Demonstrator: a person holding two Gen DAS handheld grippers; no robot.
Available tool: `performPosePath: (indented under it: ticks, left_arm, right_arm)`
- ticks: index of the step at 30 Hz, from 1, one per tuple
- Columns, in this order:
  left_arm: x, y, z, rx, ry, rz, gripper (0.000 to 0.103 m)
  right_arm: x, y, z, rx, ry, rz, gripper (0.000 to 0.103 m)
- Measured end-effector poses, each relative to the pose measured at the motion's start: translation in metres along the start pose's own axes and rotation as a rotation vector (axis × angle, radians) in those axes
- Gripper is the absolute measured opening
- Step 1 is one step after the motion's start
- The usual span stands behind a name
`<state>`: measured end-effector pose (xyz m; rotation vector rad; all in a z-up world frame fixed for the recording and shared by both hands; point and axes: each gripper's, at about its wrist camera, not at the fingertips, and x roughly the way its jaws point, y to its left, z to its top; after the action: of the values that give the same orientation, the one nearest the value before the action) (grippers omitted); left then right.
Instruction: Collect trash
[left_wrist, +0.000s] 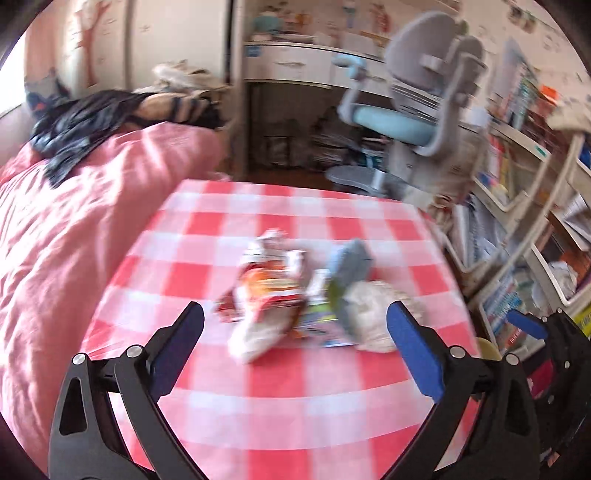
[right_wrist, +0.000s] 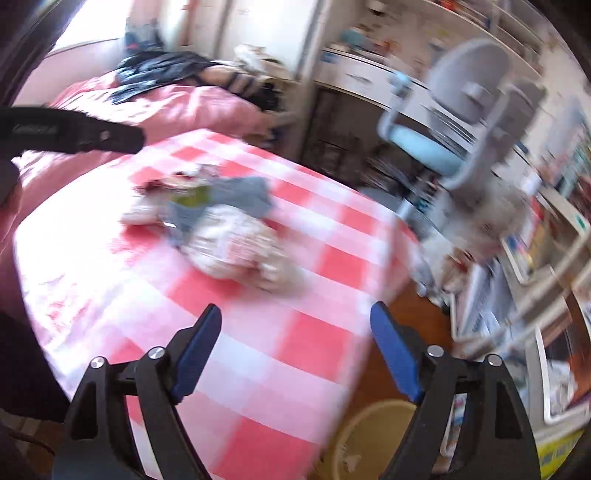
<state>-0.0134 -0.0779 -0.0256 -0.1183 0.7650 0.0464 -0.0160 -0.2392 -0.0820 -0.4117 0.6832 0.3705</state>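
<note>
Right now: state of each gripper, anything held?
Left gripper: open, holding nothing; trash pile lies beyond its fingertips.
Right gripper: open, holding nothing, above the checked tablecloth.

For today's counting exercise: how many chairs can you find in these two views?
1. The grey chair with a blue seat stands beyond the checked table, by the desk; others may be hidden.
</note>
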Motion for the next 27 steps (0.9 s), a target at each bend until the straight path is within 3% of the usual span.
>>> performPosePath:
  ticks: [4, 7, 11, 14, 19, 27]
  left_arm:
    - [0.005, 0.053, 0.005, -0.079, 0.082, 0.036, 0.096]
    - [0.001, 0.074, 0.010, -0.081, 0.064, 0.040, 0.096]
    - [0.001, 0.070, 0.015, -0.045, 0.050, 0.056, 0.096]
    - [0.002, 0.058, 0.014, 0.042, 0.057, 0.080, 0.096]
    - [-0.003, 0.040, 0.016, 0.175, 0.034, 0.144, 0.096]
    - [-0.009, 0.044, 0.023, 0.159, 0.018, 0.136, 0.096]
  right_arm:
    - [0.012, 0.045, 0.014, -0.120, 0.014, 0.033, 0.082]
    - [0.016, 0.057, 0.020, -0.126, 0.011, 0.031, 0.082]
    - [0.017, 0.061, 0.027, -0.051, 0.037, 0.037, 0.084]
    - [0.014, 0.066, 0.024, 0.022, 0.053, 0.055, 0.087]
    - [0.024, 0.087, 0.026, 0.010, 0.073, 0.065, 0.087]
    - [0.034, 0.110, 0.032, -0.053, 0.060, 0.100, 0.088]
